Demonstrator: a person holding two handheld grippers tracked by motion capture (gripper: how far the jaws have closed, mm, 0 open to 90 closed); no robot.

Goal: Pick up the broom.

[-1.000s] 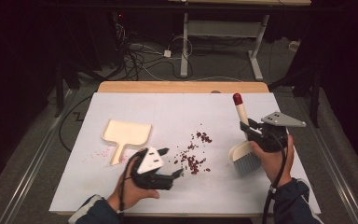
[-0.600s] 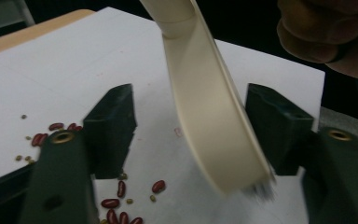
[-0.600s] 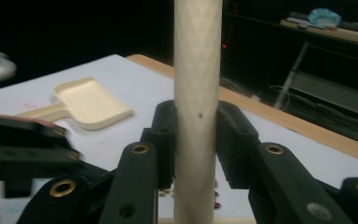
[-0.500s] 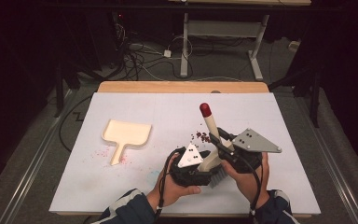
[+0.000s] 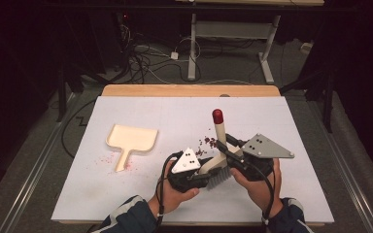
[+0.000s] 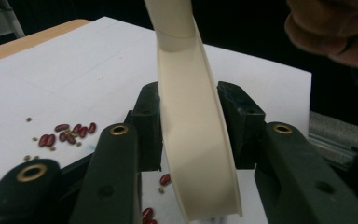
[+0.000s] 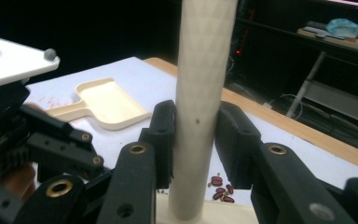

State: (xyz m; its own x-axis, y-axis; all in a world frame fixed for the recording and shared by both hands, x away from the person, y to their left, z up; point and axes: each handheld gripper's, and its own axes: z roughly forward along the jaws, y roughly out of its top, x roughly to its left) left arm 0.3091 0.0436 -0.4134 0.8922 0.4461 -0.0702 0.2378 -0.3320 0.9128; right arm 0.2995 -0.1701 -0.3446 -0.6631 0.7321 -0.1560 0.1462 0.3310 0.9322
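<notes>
A cream brush with a red-tipped handle (image 5: pixel 219 130) stands tilted over the white mat. My right gripper (image 5: pixel 227 149) is shut on that handle (image 7: pixel 200 93), pads pressing both sides. My left gripper (image 5: pixel 205 176) has just been closing, and its pads now press on the brush's cream head (image 6: pixel 193 140) above the dark bristles (image 5: pixel 218 176). Red beans (image 5: pixel 207 142) lie scattered just behind the brush and under the left gripper (image 6: pixel 70 133). A cream dustpan (image 5: pixel 132 138) rests flat on the mat to the left, apart from both grippers.
The white mat (image 5: pixel 126 194) covers a wooden table (image 5: pixel 189 90). Faint red specks (image 5: pixel 108 158) dot the mat beside the dustpan's handle. Cables and desk legs lie on the dark floor beyond the far edge.
The right gripper carried the brush left toward the middle of the mat. The left gripper moved right to meet it, and its jaws closed on the brush head.
</notes>
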